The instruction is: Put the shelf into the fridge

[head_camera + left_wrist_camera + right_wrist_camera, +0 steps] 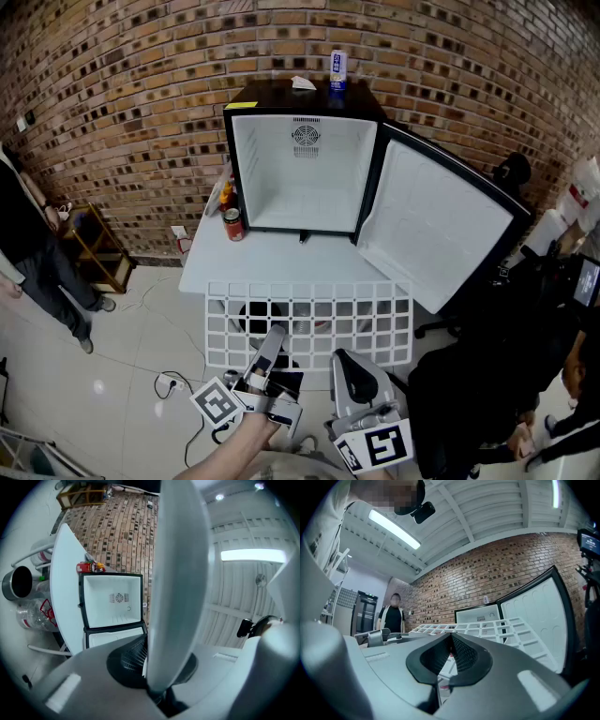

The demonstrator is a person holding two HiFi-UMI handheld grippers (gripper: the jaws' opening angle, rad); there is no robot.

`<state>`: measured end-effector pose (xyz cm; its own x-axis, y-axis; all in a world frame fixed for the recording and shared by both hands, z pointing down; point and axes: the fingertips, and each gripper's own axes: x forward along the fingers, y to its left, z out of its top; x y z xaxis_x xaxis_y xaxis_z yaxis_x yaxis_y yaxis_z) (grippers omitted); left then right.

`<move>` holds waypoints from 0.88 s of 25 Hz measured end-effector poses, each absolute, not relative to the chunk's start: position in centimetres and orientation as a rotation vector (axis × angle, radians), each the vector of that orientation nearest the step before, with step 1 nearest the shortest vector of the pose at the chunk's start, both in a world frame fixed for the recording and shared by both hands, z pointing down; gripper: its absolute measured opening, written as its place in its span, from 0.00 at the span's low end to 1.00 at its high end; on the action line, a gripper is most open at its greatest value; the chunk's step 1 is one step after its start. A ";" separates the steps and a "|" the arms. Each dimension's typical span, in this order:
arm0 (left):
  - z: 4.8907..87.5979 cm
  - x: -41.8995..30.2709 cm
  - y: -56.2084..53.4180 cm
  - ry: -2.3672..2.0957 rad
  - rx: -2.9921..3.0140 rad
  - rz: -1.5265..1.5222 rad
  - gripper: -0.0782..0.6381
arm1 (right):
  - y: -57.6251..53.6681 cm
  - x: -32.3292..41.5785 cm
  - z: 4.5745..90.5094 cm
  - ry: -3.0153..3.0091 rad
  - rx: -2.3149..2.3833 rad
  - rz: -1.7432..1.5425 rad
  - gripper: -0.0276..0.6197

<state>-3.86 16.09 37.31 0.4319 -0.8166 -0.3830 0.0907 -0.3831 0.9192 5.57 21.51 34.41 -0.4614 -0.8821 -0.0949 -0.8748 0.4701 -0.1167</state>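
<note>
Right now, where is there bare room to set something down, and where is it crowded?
Free: the empty floor of the black mini fridge; the white table strip between fridge and white grid shelf. Crowded: table's left edge by the red can.

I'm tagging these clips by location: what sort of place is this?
Probably an indoor workshop or test studio, not a home kitchen. It has a bare brick wall, a mini fridge standing open on a plain white table, and camera gear set up at the side.
</note>
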 end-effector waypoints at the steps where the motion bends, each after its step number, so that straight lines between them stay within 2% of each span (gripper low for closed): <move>1: 37.2 -3.5 16.0 -0.639 1.680 -1.126 0.14 | 21.4 5.9 34.5 2.579 -1.544 -0.071 0.04; 22: 38.2 -1.0 12.4 -0.655 1.669 -1.153 0.14 | 17.8 8.7 35.7 2.641 -1.511 -0.038 0.04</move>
